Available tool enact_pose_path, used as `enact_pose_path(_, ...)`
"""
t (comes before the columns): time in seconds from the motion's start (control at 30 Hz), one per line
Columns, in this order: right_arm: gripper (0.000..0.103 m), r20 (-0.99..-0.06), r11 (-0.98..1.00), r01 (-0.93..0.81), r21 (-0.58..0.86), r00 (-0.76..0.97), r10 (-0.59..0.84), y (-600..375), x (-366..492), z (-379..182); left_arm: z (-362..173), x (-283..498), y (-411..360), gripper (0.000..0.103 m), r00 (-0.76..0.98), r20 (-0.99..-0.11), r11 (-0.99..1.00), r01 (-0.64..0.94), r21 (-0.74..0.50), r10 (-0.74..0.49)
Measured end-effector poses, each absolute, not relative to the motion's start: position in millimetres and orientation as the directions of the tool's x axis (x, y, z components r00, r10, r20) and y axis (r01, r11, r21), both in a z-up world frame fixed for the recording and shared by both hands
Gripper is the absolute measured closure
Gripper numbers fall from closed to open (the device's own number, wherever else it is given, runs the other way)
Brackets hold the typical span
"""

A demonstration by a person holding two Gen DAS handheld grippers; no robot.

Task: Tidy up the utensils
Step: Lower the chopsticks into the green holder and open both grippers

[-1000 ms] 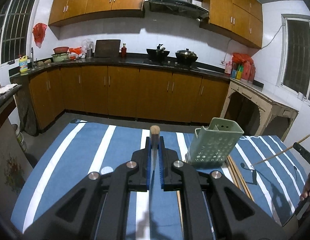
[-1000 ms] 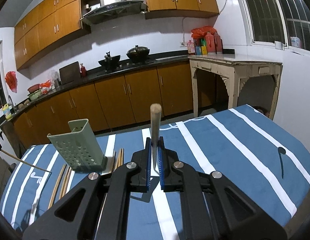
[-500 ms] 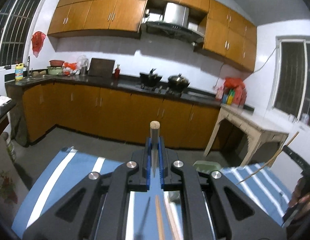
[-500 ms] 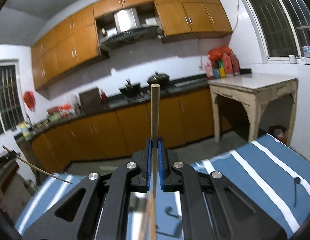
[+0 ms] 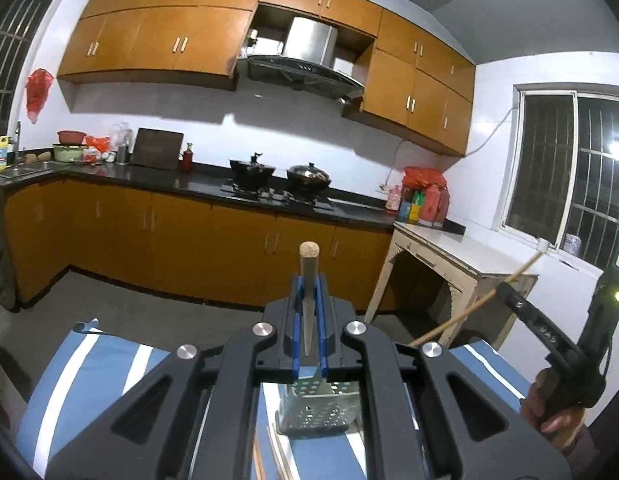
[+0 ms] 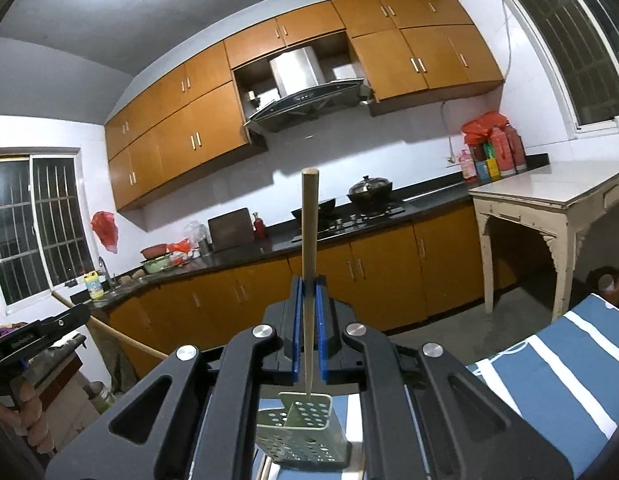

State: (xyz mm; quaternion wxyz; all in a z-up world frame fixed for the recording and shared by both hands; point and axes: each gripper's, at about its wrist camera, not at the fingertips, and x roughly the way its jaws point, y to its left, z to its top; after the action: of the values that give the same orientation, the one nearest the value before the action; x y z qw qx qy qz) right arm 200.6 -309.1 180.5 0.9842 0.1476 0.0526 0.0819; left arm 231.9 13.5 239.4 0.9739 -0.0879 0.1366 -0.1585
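Observation:
My left gripper [image 5: 308, 285] is shut on a wooden chopstick [image 5: 308, 264] that stands almost upright between its blue pads. Below the fingers, a green perforated utensil holder [image 5: 315, 408] stands on the blue striped tablecloth [image 5: 93, 356]. My right gripper [image 6: 308, 285] is shut on a longer chopstick [image 6: 309, 240] whose lower tip hangs over the holder [image 6: 305, 428]. Each view catches the other gripper: the right gripper [image 5: 505, 294] at the right edge, the left gripper [image 6: 75, 314] at the left edge. Both are raised above the table.
Several loose chopsticks [image 5: 269, 452] lie on the cloth beside the holder. A cream side table [image 6: 549, 196] stands past the table's far right corner. A counter with a stove and pans [image 5: 277, 178] runs along the back wall. A hand [image 5: 557, 416] grips the right tool.
Both grippers have risen and tilted up, each keeping its chopstick. The table has dropped low in both views, and the holder now sits under the fingers instead of beside them.

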Motion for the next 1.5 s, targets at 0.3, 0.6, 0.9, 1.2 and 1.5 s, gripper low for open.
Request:
enact_pose_path(0.3, 0.096, -0.177, 0.949, -0.122, 0.292, 0.968, 0.179, -298, 223, 151, 212, 255, -11, 0.095, 0.885, -0.323, 0.940, 0.290, -0.180, -0.335)
enact_pose_path(0.6, 0.096, -0.238, 0.952, -0.114, 0.283, 0.954, 0.185, -289, 234, 135, 173, 276, -21, 0.095, 0.856, -0.408, 0.948, 0.268, -0.173, -0.317)
enact_pose_path(0.9, 0.073, -0.253, 0.948, -0.116, 0.297, 0.948, 0.195, -295, 222, 131, 166, 273, -9, 0.092, 0.851, -0.428, 0.951, 0.238, -0.198, -0.303)
enact_pose_path(1.2, 0.073, -0.271, 0.950, -0.078, 0.301, 0.949, 0.163, -314, 185, 127, 171, 234, 14, 0.081, 0.884, -0.377, 0.954, 0.202, -0.222, -0.275)
enact_pose_path(1.5, 0.073, -0.557, 0.961, 0.063, 0.270, 0.824, 0.103, -329, 179, 39, 98, 206, 41, 0.077, 0.841, -0.501, 0.972, 0.116, -0.203, -0.205)
